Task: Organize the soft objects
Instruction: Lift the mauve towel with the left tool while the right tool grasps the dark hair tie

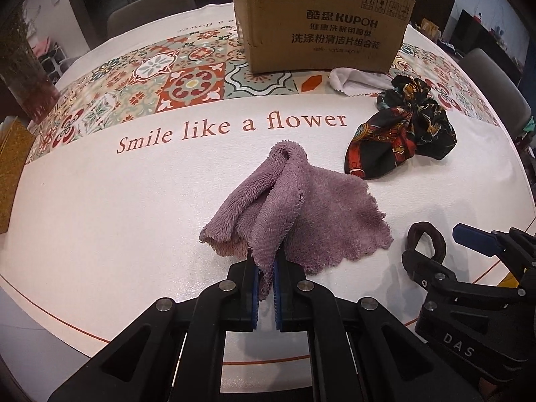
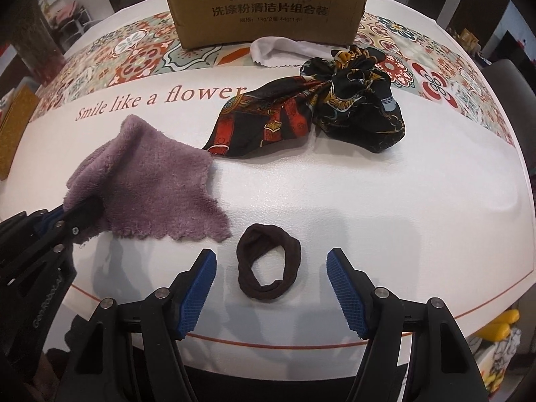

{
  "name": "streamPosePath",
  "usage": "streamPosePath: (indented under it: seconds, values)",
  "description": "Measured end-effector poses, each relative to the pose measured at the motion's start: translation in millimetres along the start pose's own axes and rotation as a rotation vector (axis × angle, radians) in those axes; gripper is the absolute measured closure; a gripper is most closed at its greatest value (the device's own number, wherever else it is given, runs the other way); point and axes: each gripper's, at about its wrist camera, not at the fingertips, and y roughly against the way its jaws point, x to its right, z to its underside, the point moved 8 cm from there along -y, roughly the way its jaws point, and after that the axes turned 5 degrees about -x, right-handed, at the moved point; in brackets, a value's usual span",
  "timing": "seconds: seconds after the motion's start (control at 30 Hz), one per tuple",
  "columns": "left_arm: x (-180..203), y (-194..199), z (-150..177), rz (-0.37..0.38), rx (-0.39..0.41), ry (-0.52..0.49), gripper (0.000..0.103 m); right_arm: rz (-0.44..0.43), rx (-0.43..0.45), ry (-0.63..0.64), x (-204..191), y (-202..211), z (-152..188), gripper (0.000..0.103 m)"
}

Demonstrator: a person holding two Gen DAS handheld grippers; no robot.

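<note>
My left gripper (image 1: 266,268) is shut on the near edge of a fluffy purple cloth (image 1: 301,207), which lies rumpled on the white table; the cloth also shows at the left of the right wrist view (image 2: 147,181). My right gripper (image 2: 271,261) is open, its blue pads either side of a dark brown fabric ring (image 2: 268,263), not touching it. The ring (image 1: 427,238) and right gripper (image 1: 432,246) show in the left wrist view. A black, red and gold patterned scarf (image 2: 318,114) lies bunched further back. A white cloth (image 2: 284,50) lies against the cardboard box (image 2: 268,3).
The table (image 2: 402,201) is round, with a patterned tile band (image 1: 167,80) and the words "Smile like a flower". The open-topped cardboard box (image 1: 318,23) stands at the far side. A yellow box (image 1: 13,174) is at the left edge. Chairs stand around the table.
</note>
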Motion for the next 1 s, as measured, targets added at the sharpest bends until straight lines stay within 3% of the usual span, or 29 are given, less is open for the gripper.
streamPosePath:
  seconds: [0.13,0.3,0.4,1.0]
  values:
    - [-0.7,3.7,0.2,-0.004,0.008,0.001,0.095,0.015,-0.003,0.015,-3.4,0.1,0.7,0.053]
    - [-0.5,6.4,-0.8,-0.006,0.015,0.000,0.095,0.022,-0.024,0.041,-7.6,-3.7,3.9,0.088]
    - [-0.4,7.7,-1.4,-0.009,0.019,-0.001,0.095,0.017,-0.016,0.044,-8.4,-2.0,4.4,0.095]
    - [3.8,29.7,-14.9,-0.026,0.085,-0.011,0.095,0.025,0.117,0.018,-1.5,32.7,-10.1,0.097]
